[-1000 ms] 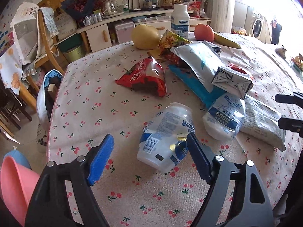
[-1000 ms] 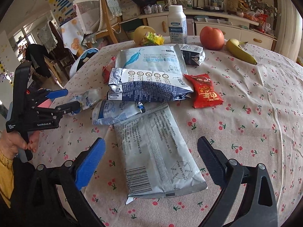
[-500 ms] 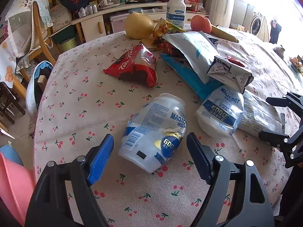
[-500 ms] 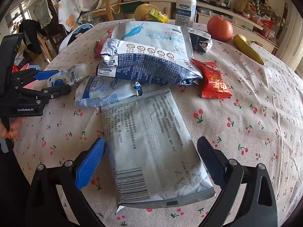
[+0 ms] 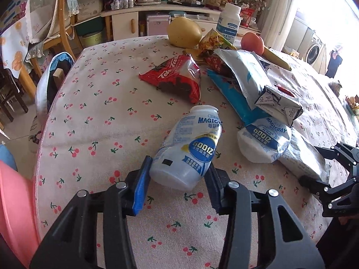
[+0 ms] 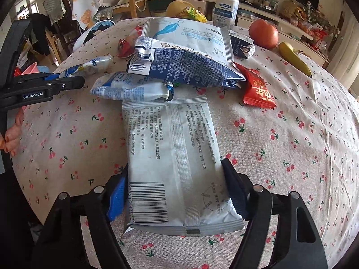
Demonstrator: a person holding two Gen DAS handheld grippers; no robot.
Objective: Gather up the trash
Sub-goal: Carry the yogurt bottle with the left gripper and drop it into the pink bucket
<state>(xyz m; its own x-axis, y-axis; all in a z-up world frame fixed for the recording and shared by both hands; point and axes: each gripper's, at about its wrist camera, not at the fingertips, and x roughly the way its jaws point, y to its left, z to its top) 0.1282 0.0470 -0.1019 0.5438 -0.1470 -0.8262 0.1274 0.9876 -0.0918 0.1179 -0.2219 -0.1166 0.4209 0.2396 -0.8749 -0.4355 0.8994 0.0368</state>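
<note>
A white plastic drink bottle (image 5: 190,148) with a blue label lies on its side on the cherry-print tablecloth (image 5: 94,116). My left gripper (image 5: 178,181) is closing on its base, and both blue pads touch its sides. A flat white packet (image 6: 172,148) with a barcode lies lengthwise in the right wrist view. My right gripper (image 6: 175,190) is closing on the packet's near end, with its pads against both long edges. Each gripper shows in the other's view: left gripper (image 6: 44,85), right gripper (image 5: 332,174).
More wrappers lie beyond: a red snack bag (image 5: 177,78), a crushed white bottle (image 5: 264,141), blue-and-white bags (image 6: 188,51), a small carton (image 5: 278,103) and a red packet (image 6: 258,87). An apple (image 6: 263,33), a banana (image 6: 294,58) and a white jar (image 6: 225,6) stand behind. A pink bin (image 5: 13,201) sits off the table's left edge.
Both grippers went from wide open to closed in: the left around the bottle's base, the right around the white packet's near end. Both also moved forward over their objects.
</note>
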